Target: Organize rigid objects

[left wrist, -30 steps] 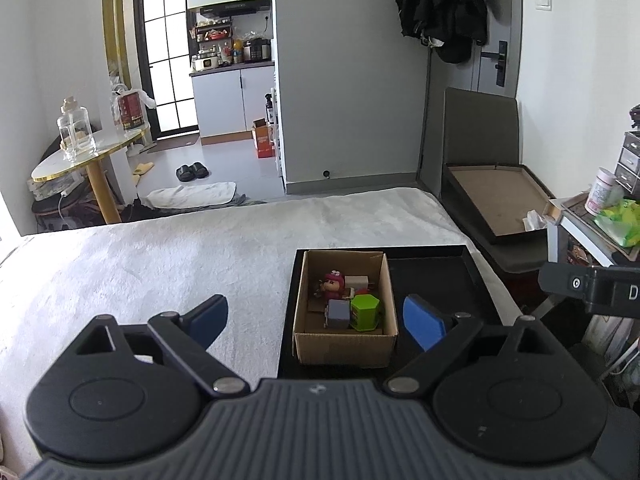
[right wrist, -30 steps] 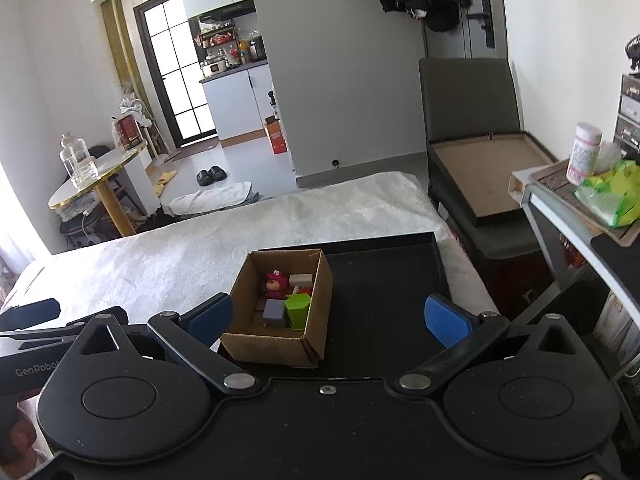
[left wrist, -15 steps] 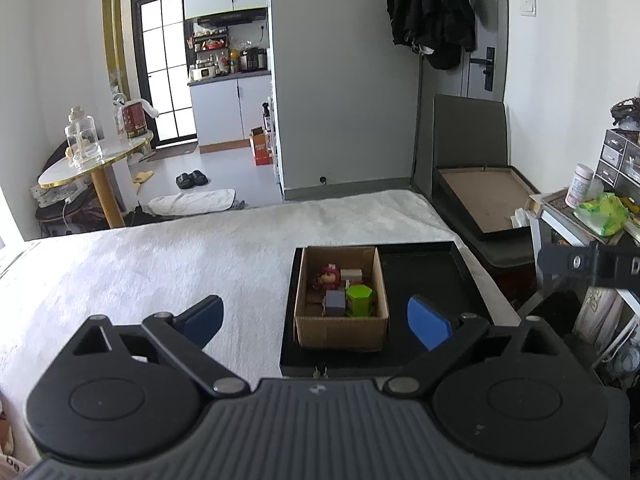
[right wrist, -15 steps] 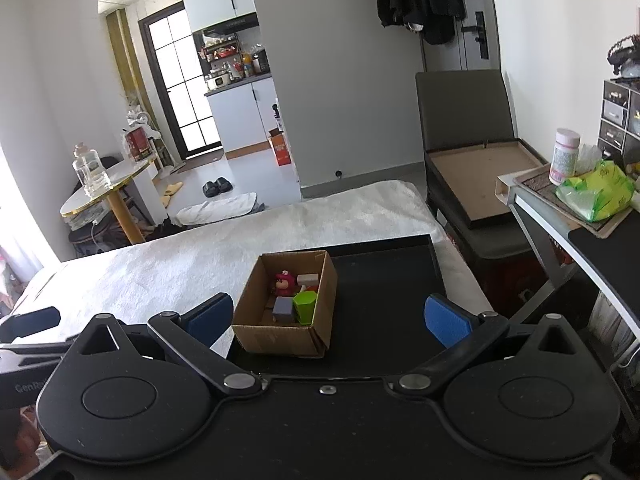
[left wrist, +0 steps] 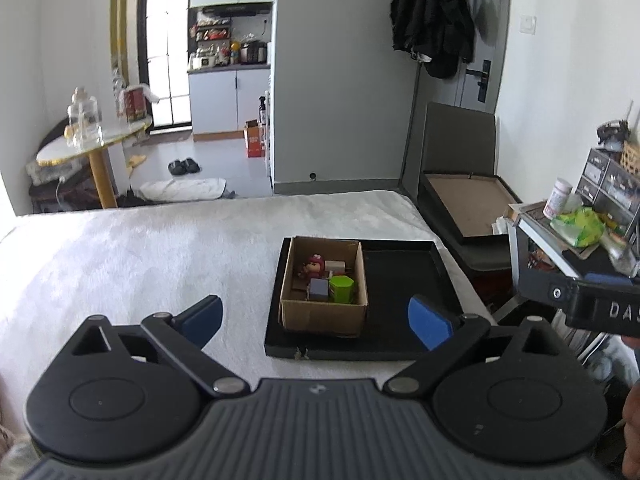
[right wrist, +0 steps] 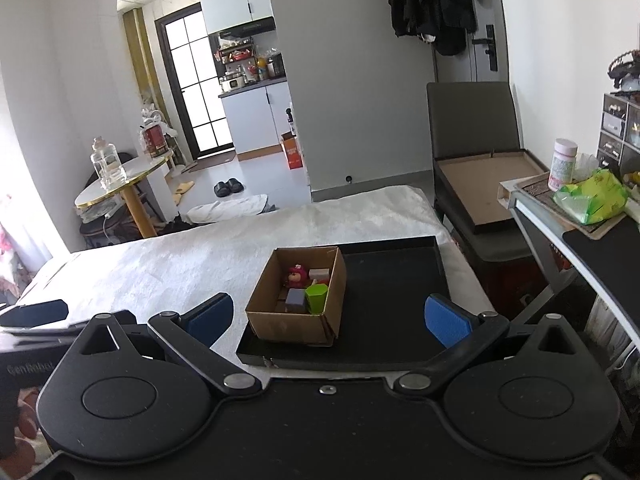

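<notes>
Left wrist view, bed: white fleecy cover, carrying everything.
Tray: black, near bed's right edge.
Cardboard box: light, stiff; grasp by a wall.
Toys: green block, grey cube, doll; hard, light.
Left tongs: wide, empty.
Right tongs: wide, empty.

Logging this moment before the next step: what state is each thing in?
Left claw: open, nothing between its pads.
Right claw: open, empty.
Cardboard box: open-topped, upright in the tray's left part, holding small toys.
Black tray: flat on the white cover, right part bare.
Green block: inside the box.
</notes>
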Demonstrator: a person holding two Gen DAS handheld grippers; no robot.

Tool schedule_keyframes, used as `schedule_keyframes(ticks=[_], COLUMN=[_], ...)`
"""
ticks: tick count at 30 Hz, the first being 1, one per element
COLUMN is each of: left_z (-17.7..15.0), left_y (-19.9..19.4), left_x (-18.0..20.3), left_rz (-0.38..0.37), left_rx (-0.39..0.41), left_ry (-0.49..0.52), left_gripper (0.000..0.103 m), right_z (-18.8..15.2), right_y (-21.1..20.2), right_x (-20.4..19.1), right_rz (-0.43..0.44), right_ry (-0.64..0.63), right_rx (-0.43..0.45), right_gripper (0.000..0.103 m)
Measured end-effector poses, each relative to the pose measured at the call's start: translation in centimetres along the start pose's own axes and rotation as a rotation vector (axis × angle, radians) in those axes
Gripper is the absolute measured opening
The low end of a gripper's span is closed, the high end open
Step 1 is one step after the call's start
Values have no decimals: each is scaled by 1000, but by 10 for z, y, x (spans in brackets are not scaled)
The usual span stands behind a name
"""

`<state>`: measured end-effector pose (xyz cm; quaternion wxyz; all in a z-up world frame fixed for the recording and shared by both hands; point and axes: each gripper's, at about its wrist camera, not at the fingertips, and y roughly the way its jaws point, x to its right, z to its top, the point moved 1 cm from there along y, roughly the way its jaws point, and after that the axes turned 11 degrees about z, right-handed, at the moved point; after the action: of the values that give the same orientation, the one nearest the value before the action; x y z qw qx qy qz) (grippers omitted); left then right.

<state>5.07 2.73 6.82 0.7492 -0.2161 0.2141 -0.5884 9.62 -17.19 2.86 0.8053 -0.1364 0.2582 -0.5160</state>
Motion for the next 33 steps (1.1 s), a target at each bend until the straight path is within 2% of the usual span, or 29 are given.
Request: schedule_keyframes(ticks=[5, 8, 15, 23, 33], left_z=[0, -1, 0, 0, 1], left_y=[-13, -22, -37, -37, -37], left_x=[-4, -5, -1, -5, -5], left_rz=[-1, -3, -3, -23, -9], left_rx=[8, 23, 53, 26, 26], left_ry=[-5, 1, 16, -4, 3], left_gripper=[99, 99, 99, 100, 100], right_z=[3, 4, 2, 3, 2], right_y=[-12, -19, -21, -20, -20], right_x=[1, 7, 6, 5, 1], right_rz=[-35, 1, 10, -1, 16], right_ry=[-15, 7, 2, 4, -17], right_rx=[17, 19, 15, 14, 7], right_gripper=[103, 103, 103, 103, 103])
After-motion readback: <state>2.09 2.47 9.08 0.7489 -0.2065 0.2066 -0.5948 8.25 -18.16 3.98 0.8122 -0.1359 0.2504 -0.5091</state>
